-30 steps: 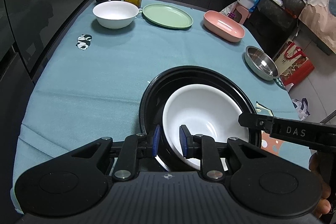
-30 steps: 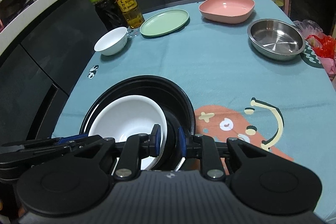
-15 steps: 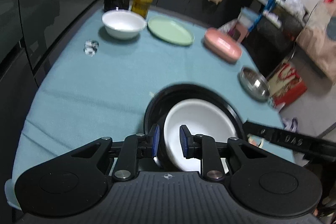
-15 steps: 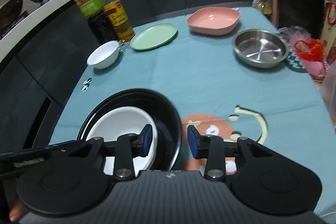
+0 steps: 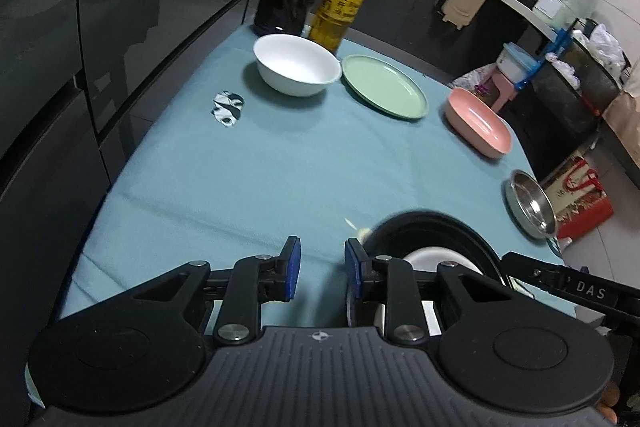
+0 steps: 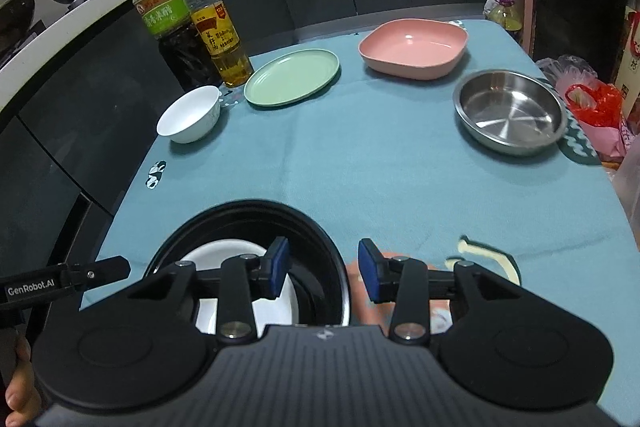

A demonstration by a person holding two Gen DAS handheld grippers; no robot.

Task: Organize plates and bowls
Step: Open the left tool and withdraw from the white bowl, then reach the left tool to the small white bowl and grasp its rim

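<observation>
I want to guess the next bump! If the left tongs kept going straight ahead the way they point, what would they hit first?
Probably nothing at first: the open left tongs point over bare blue tablecloth. Farther along that line sits the small white bowl, so that looks like the first bump, though depth is hard to judge.

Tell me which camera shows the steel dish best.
The right wrist view: the steel dish sits whole and near, its inside showing, right of the pink dish. The left wrist view catches it small and foreshortened near the table's right edge.
</observation>
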